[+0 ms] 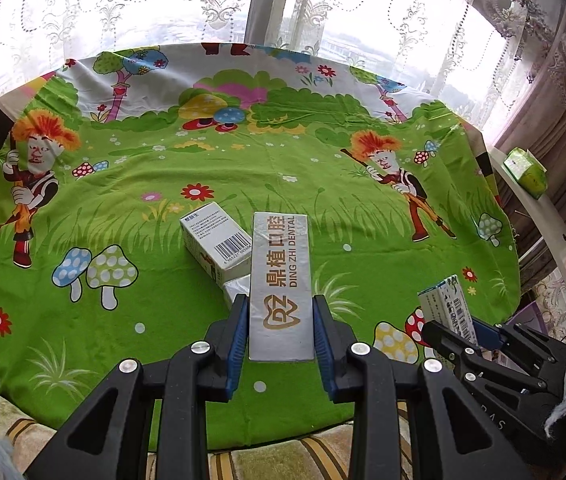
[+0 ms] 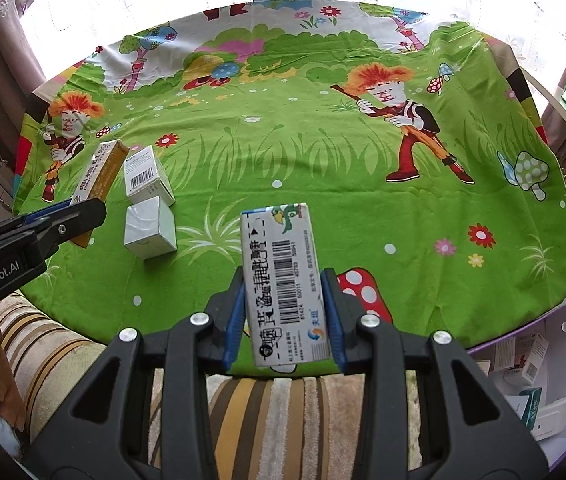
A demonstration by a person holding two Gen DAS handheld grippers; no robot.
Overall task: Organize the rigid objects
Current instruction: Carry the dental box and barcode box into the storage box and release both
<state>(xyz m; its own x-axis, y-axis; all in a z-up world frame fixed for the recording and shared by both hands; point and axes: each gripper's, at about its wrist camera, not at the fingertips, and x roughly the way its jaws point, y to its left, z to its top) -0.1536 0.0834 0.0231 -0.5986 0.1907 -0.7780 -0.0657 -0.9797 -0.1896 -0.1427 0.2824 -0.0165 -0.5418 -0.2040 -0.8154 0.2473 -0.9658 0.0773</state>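
Green cloth [image 1: 163,320]; both grippers apparently gripping boxes.

Left tool [image 1: 281,334] angled down, blue pads clamped on both long sides of a silver box [image 1: 281,280]. Right tool [image 2: 285,320] tilted down likewise, pads pinched on a white barcode box [image 2: 283,276]. Both side by side, near each other.
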